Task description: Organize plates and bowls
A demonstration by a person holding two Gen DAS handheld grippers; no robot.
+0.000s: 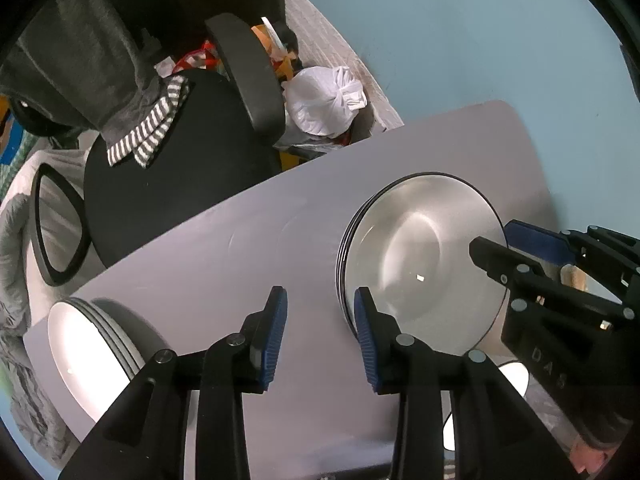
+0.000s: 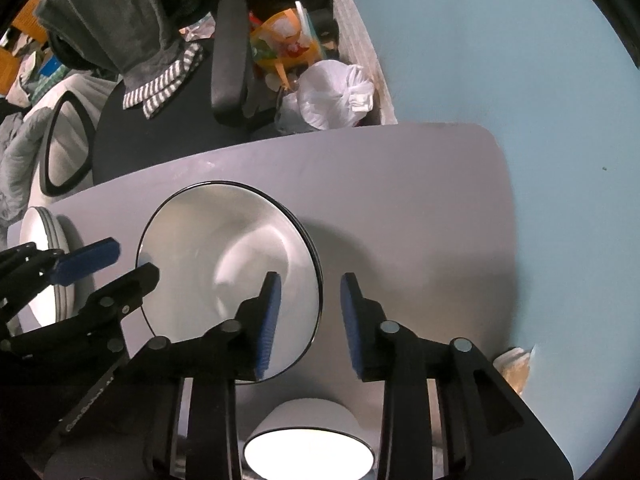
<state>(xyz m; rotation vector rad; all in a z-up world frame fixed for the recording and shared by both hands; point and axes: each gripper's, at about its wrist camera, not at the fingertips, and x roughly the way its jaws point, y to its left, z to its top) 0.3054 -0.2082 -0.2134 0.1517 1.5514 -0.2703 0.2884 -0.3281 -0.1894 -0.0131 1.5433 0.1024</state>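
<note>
You are holding the left gripper [image 1: 320, 332] released, its jaws apart over the bare white table [image 1: 224, 248], with nothing between them. The right gripper [image 2: 310, 316] is also standing released, empty. The stack of dark-rimmed plates [image 2: 228, 260] is lying in the middle of the right wrist view. A second stack of white plates [image 1: 96, 352] is sitting at the lower left of the left wrist view, well apart. A bowl [image 2: 308, 452] is showing at the bottom edge.

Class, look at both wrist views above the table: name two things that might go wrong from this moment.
1. The plate stack lies between the left gripper and right gripper, whose open jaws straddle its rim; lifting carelessly might drag the plates.
2. The stacked white bowls sit at the table's corner, so a nudge might tip them off.
</note>
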